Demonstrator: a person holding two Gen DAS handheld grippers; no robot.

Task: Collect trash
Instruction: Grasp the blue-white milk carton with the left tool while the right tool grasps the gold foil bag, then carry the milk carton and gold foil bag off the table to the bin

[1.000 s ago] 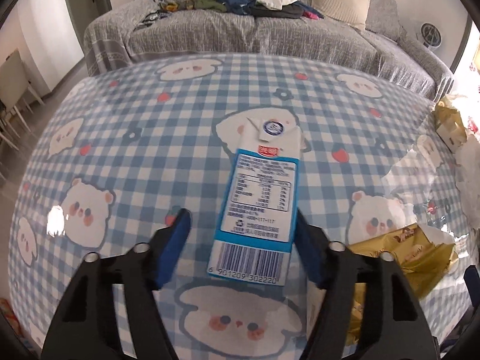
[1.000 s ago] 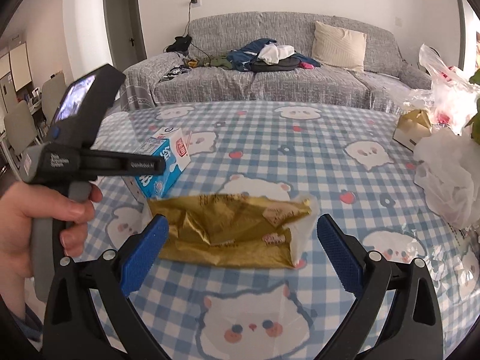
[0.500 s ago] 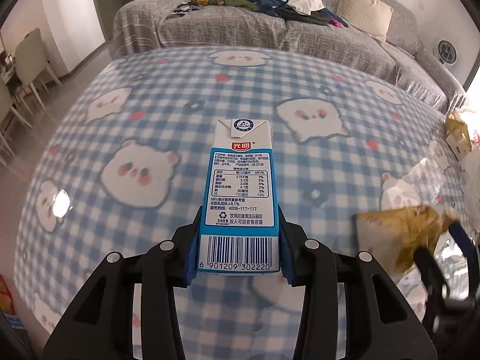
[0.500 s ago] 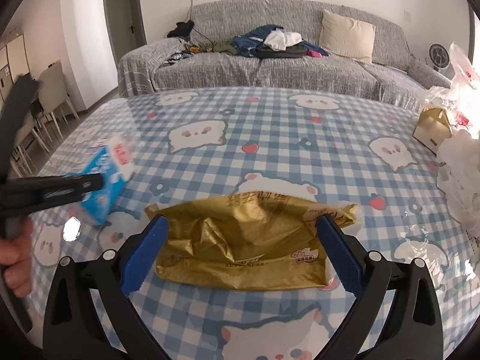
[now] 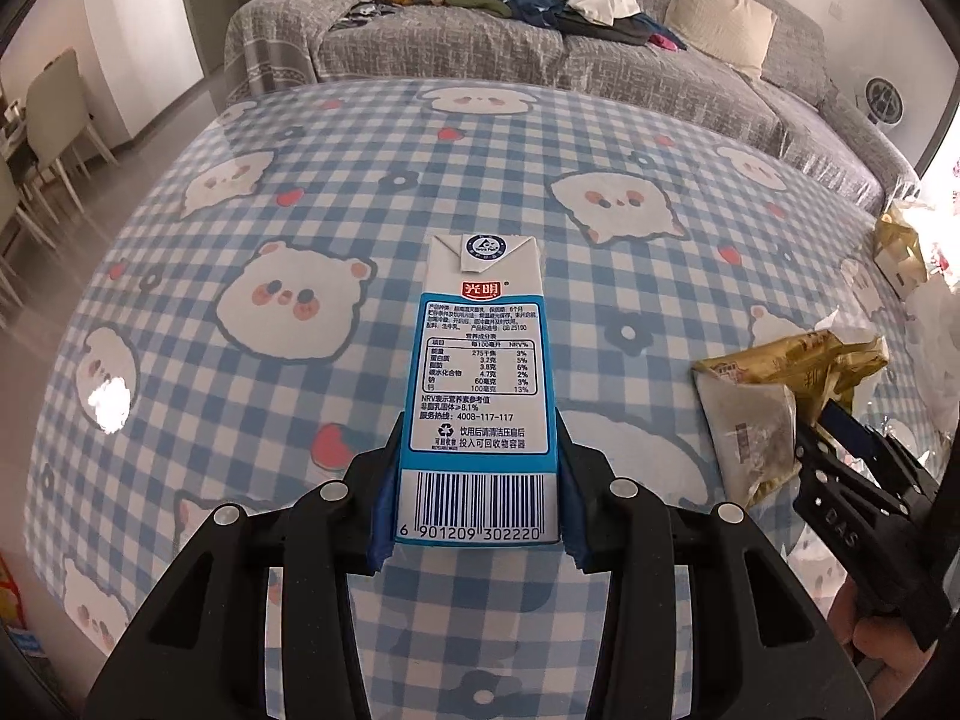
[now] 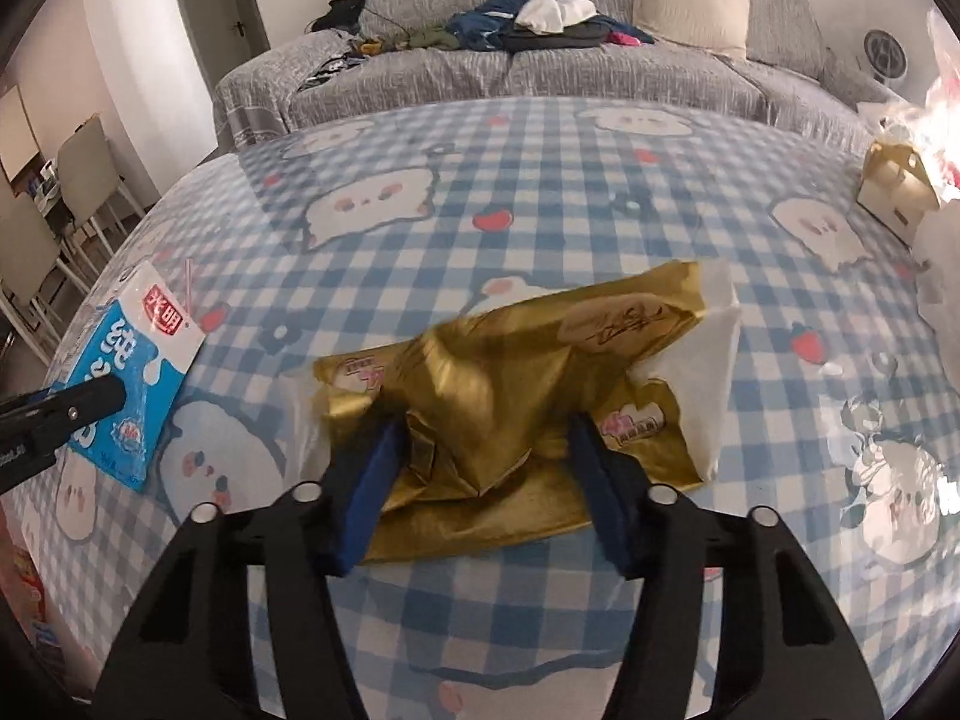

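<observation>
Blue-and-white checked tablecloth with bear and flower prints, over a round table, grey sofa behind at 12 o'clock.

Left gripper clamped on a blue-and-white milk carton, blue pads pressed flat against both long sides near the barcode end. Carton pointing away toward 12 o'clock, label side up, folded top farthest from the tongs. From the right wrist camera, same carton at 9 o'clock, tilted, with a black finger of the left gripper across its lower part.

Right gripper closed partway around a crumpled gold snack bag, pads pushed into the foil on both sides of its near edge and creasing it; cannot tell how firm the hold is. Bag stretching toward 1 o'clock, with a pale, white-looking part showing at its far right end. From the left wrist camera, gold bag at 3 o'clock, well apart from the carton, right gripper at its lower right edge.

Farther out: small cardboard box at 2 o'clock near the table's edge, white plastic bags just beside it. Pile of clothes and a cream cushion on the sofa at 12 o'clock. Pale dining chairs at 9 to 10 o'clock beyond the table.
</observation>
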